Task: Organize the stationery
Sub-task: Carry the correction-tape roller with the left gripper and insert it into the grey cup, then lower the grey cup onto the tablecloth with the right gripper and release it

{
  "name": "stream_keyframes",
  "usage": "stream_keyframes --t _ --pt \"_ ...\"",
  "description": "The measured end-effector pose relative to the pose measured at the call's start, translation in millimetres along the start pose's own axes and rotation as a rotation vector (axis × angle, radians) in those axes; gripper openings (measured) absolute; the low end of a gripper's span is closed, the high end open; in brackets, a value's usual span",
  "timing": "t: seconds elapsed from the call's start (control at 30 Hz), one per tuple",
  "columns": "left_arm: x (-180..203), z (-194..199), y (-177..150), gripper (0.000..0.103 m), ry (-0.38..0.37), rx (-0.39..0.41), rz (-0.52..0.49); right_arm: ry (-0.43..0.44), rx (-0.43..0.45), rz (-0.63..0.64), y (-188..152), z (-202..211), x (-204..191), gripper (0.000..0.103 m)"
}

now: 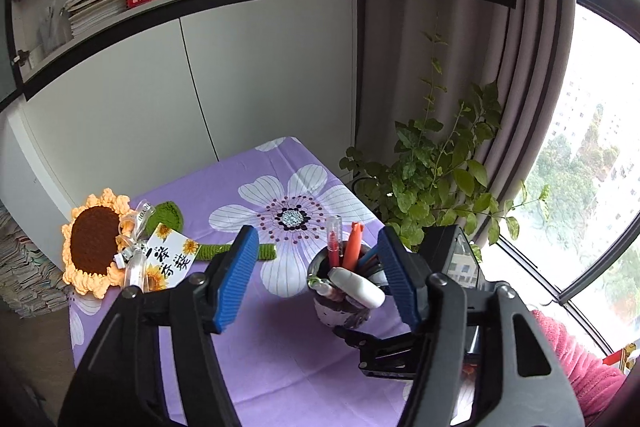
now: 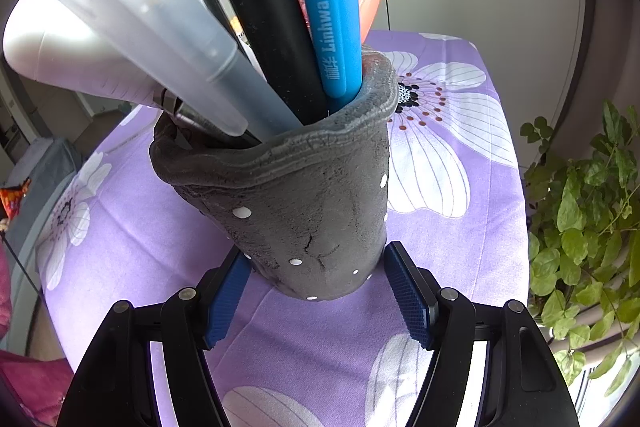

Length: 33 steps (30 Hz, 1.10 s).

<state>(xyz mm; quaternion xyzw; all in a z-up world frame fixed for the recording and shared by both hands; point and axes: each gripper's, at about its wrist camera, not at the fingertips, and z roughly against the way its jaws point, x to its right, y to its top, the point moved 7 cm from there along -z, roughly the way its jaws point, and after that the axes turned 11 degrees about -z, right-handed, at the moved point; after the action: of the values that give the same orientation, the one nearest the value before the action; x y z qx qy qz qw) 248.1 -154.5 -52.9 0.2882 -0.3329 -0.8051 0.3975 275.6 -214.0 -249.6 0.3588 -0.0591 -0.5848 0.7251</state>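
Only left view shows crochet sunflower (image 1: 96, 243), right jaws clamp pen holder (image 2: 304, 219)

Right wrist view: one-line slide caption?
Right gripper clamps the base of a grey pen holder packed with pens on a purple floral tablecloth.

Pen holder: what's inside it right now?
The grey pen holder holds a blue pen, a black pen, a translucent-capped pen, a white correction tape, and orange and red pens. Their lower ends are hidden.
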Motion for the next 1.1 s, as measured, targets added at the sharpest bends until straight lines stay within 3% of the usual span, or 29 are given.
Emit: stream_keyframes --t 0.07,0.17,0.3,0.37,0.5,0.73,0.87,1.1 --pt "-12.2 3.5 -13.6 0.076 0.039 0.022 0.029 0.000 0.000 -0.001 0.0 -0.1 -0.2 0.070" --pt "-35.2 0.6 -45.9 0.079 0.122 0.023 0.087 -0.010 0.007 0.001 0.1 0.5 0.1 0.070" --pt "-60.1 -14.7 -94.5 0.079 0.201 -0.063 0.144 -0.041 0.049 0.024 0.8 8.4 -2.5 0.072" --pt "-65.1 -19.5 -113.4 0.079 0.219 -0.102 0.147 -0.068 0.080 0.044 1.0 13.2 -7.1 0.081" --pt "-66.6 -17.6 -131.4 0.079 0.193 -0.101 0.163 -0.082 0.131 0.046 3.7 21.9 -13.0 0.081" --pt "-62.6 -9.3 -135.7 0.079 0.173 -0.048 0.144 -0.074 0.201 -0.015 20.0 33.9 -20.1 0.081" --pt "-61.9 -10.2 -140.1 0.082 0.164 -0.043 0.138 -0.122 0.236 -0.026 26.5 37.8 -21.7 0.081" --pt "-69.6 -18.9 -151.0 0.082 0.156 -0.060 0.146 -0.153 0.248 -0.072 31.0 36.9 -23.6 0.081"
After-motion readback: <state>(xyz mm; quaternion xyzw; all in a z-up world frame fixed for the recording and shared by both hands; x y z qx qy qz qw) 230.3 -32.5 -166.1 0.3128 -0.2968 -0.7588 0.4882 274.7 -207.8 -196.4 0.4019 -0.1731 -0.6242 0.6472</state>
